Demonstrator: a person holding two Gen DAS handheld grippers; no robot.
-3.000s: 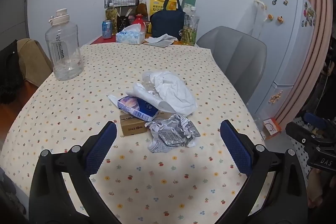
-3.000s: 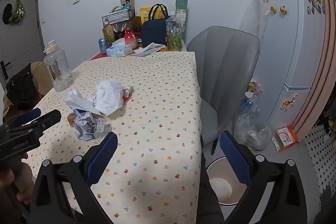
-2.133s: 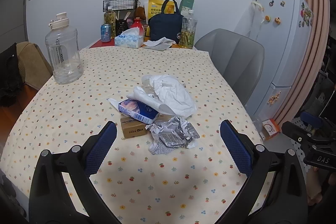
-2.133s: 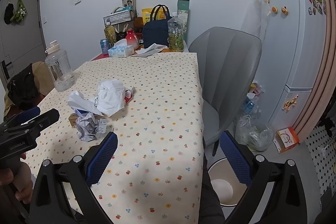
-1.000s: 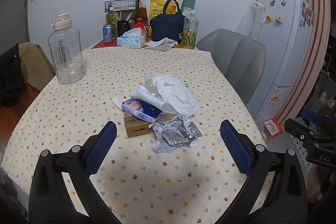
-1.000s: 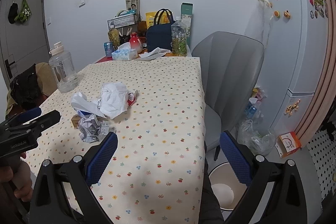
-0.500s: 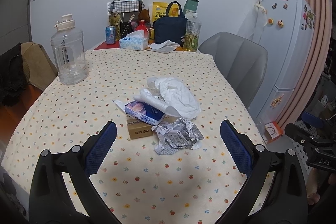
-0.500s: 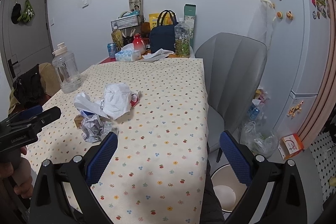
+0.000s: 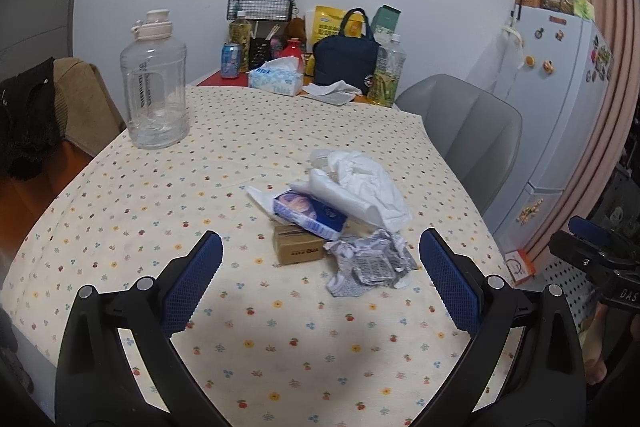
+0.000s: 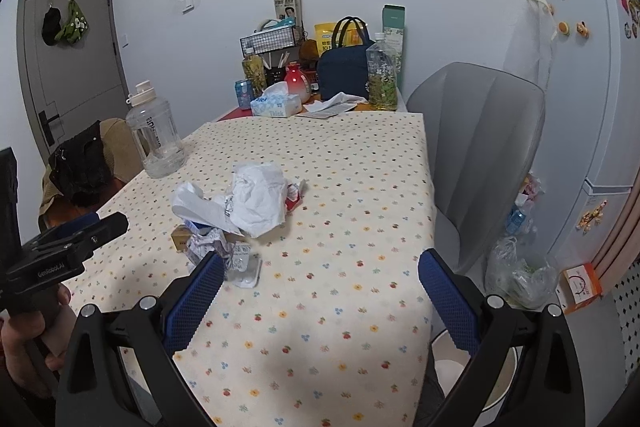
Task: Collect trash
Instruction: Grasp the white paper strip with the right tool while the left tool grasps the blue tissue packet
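A pile of trash lies mid-table on the flowered cloth: a crumpled white bag (image 9: 360, 187) (image 10: 258, 201), a blue packet (image 9: 310, 213), a small brown carton (image 9: 298, 251) and a crumpled silver wrapper (image 9: 370, 261) (image 10: 224, 253). My left gripper (image 9: 320, 281) is open and empty, held above the table just short of the pile. My right gripper (image 10: 320, 293) is open and empty, over the table's right front part, with the pile to its left. A white bin (image 10: 460, 371) shows on the floor by the table's right edge.
A large clear water jug (image 9: 154, 83) stands at the table's left. A tissue box (image 9: 276, 81), bottles, a can and a navy bag (image 9: 346, 61) crowd the far end. A grey chair (image 10: 476, 155) and a fridge (image 10: 592, 99) stand to the right.
Both grippers have drifted slightly closer to the table and lower; the pile sits a little nearer in view. Nothing was touched and both stay open.
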